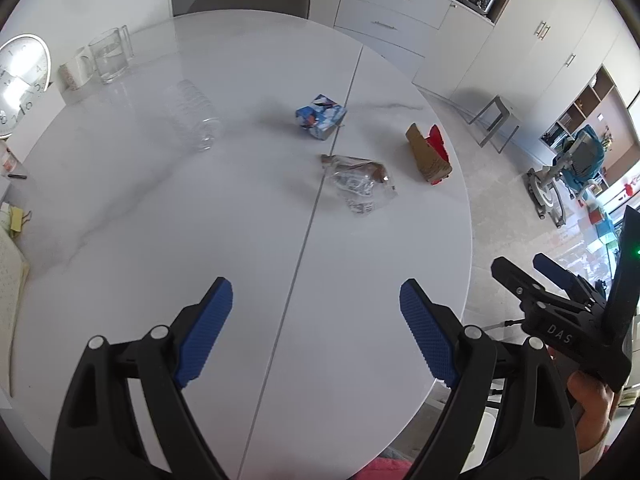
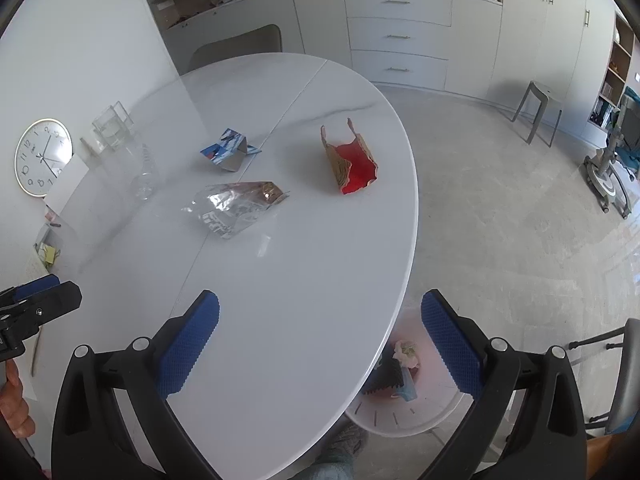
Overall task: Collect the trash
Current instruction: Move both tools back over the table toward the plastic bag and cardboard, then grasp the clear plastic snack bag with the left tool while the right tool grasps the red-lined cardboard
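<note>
Three trash pieces (image 1: 360,184) lie ahead of both open jaws (untouched).

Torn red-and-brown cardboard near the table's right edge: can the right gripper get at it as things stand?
Probably yes. The right gripper is open and empty, and only bare table lies between it and the torn cardboard. The clear plastic wrapper lies off to the side, apart from it.
</note>
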